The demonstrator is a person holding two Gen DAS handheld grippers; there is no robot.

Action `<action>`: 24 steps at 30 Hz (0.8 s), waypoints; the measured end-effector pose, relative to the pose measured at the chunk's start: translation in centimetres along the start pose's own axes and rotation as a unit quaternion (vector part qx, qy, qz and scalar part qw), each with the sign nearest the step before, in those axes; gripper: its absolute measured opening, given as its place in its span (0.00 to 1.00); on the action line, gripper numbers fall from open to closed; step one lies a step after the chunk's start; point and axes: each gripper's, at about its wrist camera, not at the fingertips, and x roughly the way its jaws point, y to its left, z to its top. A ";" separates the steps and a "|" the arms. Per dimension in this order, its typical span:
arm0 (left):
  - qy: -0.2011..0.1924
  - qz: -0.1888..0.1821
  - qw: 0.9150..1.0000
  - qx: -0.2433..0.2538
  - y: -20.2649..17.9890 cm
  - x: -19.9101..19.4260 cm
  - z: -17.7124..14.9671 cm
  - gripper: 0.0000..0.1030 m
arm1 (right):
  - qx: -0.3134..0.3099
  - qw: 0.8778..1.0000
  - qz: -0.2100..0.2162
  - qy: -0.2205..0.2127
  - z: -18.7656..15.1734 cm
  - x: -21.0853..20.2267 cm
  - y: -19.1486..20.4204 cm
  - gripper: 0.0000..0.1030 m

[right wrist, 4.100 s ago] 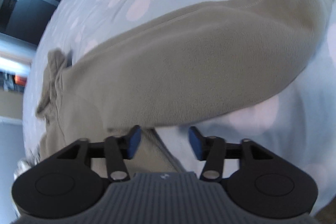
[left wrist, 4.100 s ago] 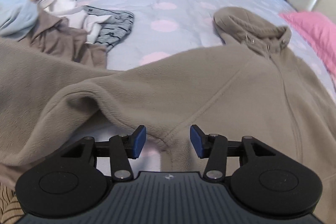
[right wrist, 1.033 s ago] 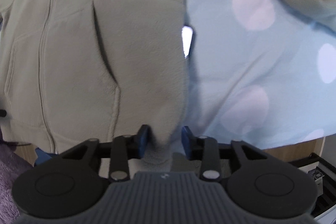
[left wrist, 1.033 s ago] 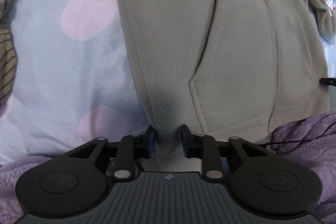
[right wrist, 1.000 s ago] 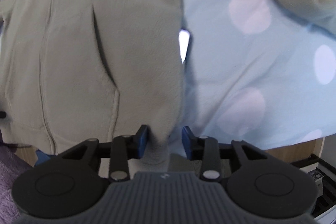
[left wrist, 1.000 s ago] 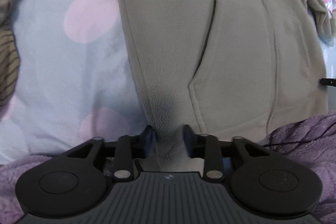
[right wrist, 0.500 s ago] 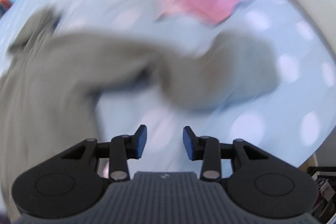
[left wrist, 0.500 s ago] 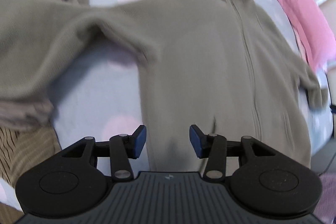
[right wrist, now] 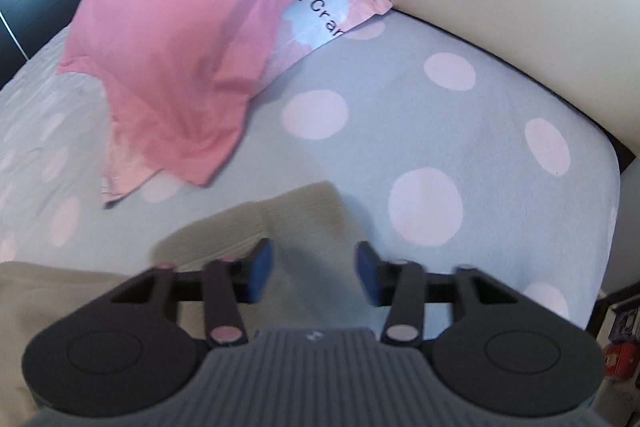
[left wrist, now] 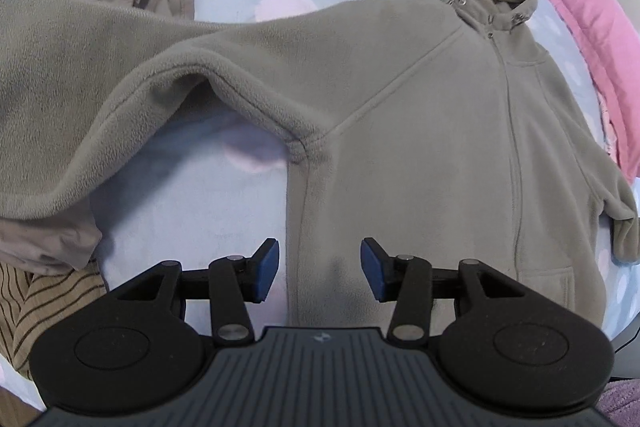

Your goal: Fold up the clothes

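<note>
Left view: whole hoodie [left wrist: 420, 115] flat on bed [left wrist: 192, 211], hood at 12, hem at 6. Right view: only a sleeve end [right wrist: 304, 223] (pink pillow [right wrist: 192, 39] at 11). Left claw [left wrist: 319, 275] and right claw [right wrist: 309, 273] both released.

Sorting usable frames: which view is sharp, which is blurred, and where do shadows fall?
Left wrist: sharp, fisheye-bent edges; the hoodie shades the sheet under its raised sleeve. Right wrist: motion-smeared, worst at the right gripper; pink pillow soft, sleeve end dimly shadowed.
</note>
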 end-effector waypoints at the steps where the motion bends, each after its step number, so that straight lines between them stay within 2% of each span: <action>1: 0.001 0.002 1.000 0.000 -0.1 0.1 -0.1 0.42 | -0.003 1.000 -0.002 0.002 -0.2 0.9 -0.2 0.74; 3: 0.004 0.006 1.000 0.000 -0.3 0.2 -0.2 0.42 | -0.007 1.000 -0.004 0.011 -0.5 2.6 -0.5 0.74; 5: 0.010 0.009 1.000 0.002 -0.5 0.4 -0.3 0.42 | 0.003 1.000 0.003 0.015 -1.0 4.0 -1.0 0.68; 7: 0.013 0.013 1.000 0.005 -0.8 0.5 -0.3 0.42 | 0.020 1.000 0.018 0.003 -1.3 4.0 -1.5 0.32; 9: 0.013 0.012 1.000 0.008 -1.1 0.6 -0.2 0.42 | 0.029 0.999 0.014 -0.010 -1.3 3.4 -1.8 0.07; 13: 0.014 0.008 1.000 0.017 -1.9 1.1 0.1 0.42 | 0.016 0.997 0.030 -0.063 -0.4 -0.9 -2.4 0.06; 15: 0.015 0.004 1.000 0.023 -2.4 1.4 0.2 0.42 | 0.008 0.994 -0.003 -0.113 0.7 -4.2 -2.7 0.05; 18: 0.013 -0.004 0.999 0.030 -3.1 1.7 0.2 0.42 | 0.043 0.983 -0.065 -0.165 3.2 -8.1 -4.5 0.05; 21: 0.010 -0.011 0.999 0.033 -3.4 1.8 0.0 0.42 | 0.044 0.983 -0.092 -0.155 4.7 -8.6 -5.0 0.05; 24: 0.007 -0.014 0.999 0.031 -3.3 1.7 -0.1 0.42 | 0.017 0.985 -0.128 -0.117 4.8 -6.4 -4.2 0.06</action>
